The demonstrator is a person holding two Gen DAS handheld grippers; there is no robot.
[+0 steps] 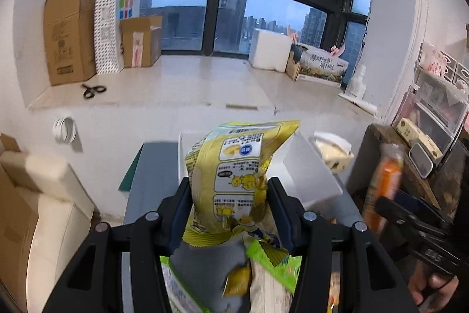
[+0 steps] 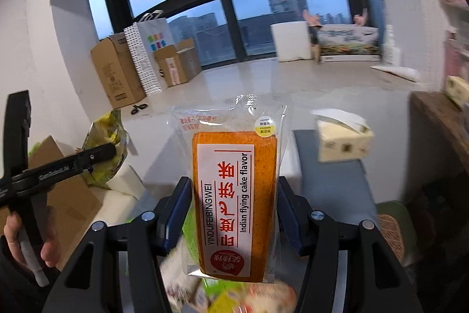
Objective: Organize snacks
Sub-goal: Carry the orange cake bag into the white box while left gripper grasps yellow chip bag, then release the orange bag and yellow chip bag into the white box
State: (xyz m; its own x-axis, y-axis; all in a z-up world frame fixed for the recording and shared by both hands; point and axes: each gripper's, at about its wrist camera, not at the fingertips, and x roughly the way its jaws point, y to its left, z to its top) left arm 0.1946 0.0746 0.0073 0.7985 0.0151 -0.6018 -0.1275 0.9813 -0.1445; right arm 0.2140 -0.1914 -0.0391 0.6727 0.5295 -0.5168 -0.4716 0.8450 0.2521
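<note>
Left wrist view: left gripper (image 1: pixel 228 204) clamps a yellow snack bag (image 1: pixel 234 175); at three o'clock, right gripper (image 2: pixel 233 207) grips an orange cake pack (image 2: pixel 234 195).

The yellow snack bag (image 1: pixel 231 184) sits between the left gripper (image 1: pixel 230 207) jaws, above loose snack packets (image 1: pixel 263 263). The white open box (image 1: pixel 307 175) lies behind it, cardboard boxes (image 1: pixel 70 34) far left.
</note>
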